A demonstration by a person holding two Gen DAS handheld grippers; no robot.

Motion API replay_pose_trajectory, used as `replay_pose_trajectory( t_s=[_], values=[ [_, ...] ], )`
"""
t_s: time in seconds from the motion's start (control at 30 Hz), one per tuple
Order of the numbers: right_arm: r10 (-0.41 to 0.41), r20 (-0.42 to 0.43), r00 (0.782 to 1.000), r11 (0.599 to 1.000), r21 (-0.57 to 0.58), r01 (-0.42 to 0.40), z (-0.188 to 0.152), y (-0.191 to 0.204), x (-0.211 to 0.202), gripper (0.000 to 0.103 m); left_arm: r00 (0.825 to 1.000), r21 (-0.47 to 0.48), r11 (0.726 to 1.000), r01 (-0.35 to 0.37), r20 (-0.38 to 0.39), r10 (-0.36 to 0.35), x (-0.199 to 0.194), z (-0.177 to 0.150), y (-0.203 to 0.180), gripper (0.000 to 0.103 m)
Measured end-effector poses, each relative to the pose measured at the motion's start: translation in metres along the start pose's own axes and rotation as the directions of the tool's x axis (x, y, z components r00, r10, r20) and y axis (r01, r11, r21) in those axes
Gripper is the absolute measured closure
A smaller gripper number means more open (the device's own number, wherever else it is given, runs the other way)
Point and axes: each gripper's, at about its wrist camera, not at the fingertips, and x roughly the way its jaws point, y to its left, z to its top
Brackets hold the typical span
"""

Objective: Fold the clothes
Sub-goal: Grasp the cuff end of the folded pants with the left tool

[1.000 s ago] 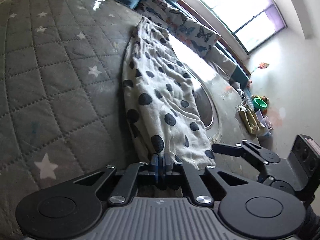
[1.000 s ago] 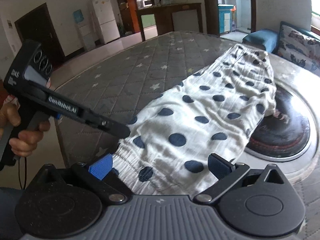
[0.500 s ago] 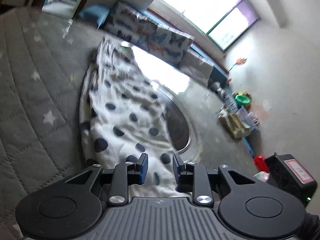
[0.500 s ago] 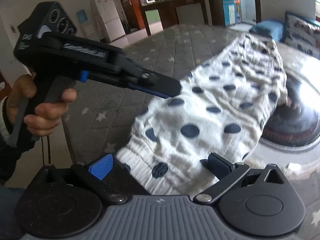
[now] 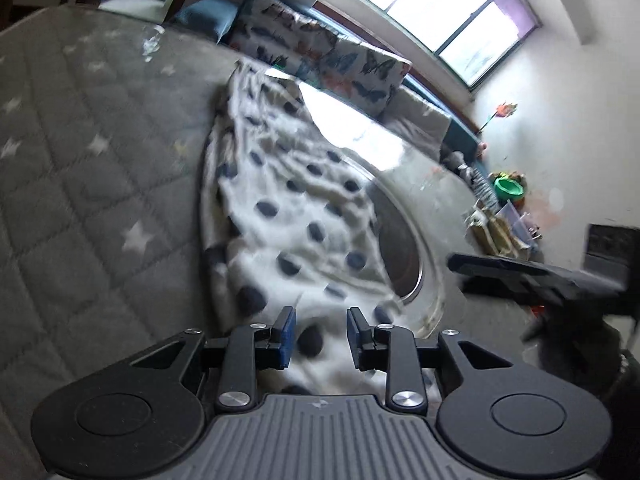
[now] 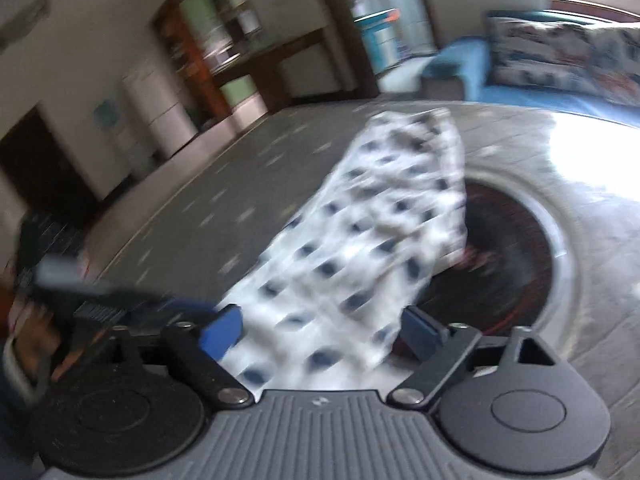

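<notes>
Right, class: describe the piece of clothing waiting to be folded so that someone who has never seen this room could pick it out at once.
Start at the big grey quilted mattress with pale stars. Along its side nearer the window lies a long white garment, partly covering a dark round disc. Unlike the butterfly-print cushion beyond it, the garment is covered in large dark dots.

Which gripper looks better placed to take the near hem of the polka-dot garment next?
Probably right: the right gripper brackets the polka-dot garment hem with jaws closing. The left gripper stands narrowly open, holding nothing.
</notes>
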Motion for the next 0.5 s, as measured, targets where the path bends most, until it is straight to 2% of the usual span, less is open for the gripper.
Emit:
replay_pose_trajectory(
  t_s=[0.07, 0.1, 0.23, 0.37, 0.5],
  values=[
    [-0.028, 0.019, 0.999, 0.999, 0.039, 0.027, 0.009, -0.018, 0.006, 0.036, 1.0, 0.025, 1.0, 0.013, -0.013, -0.013, 0.006, 0.001, -0.008, 0.073],
    [-0.043, 0.021, 0.999, 0.998, 0.051, 0.041, 0.012, -0.026, 0.011, 0.045, 0.999, 0.041, 0.999, 0.027, -0.027, -0.026, 0.01, -0.001, -0.012, 0.073],
    [-0.096, 0.011, 0.995, 0.992, 0.084, 0.094, 0.023, -0.057, 0.035, 0.064, 0.993, 0.116, 0.99, 0.079, -0.093, -0.069, 0.019, -0.012, -0.028, 0.073],
    [-0.118, -0.021, 0.993, 0.99, 0.076, 0.12, 0.025, -0.072, 0.057, 0.067, 0.984, 0.206, 0.971, 0.118, -0.152, -0.087, 0.019, -0.029, -0.043, 0.073],
    [-0.107, -0.031, 0.994, 0.992, 0.06, 0.109, 0.023, -0.072, 0.067, 0.068, 0.975, 0.264, 0.953, 0.146, -0.203, -0.093, 0.017, -0.039, -0.047, 0.07]
  ],
)
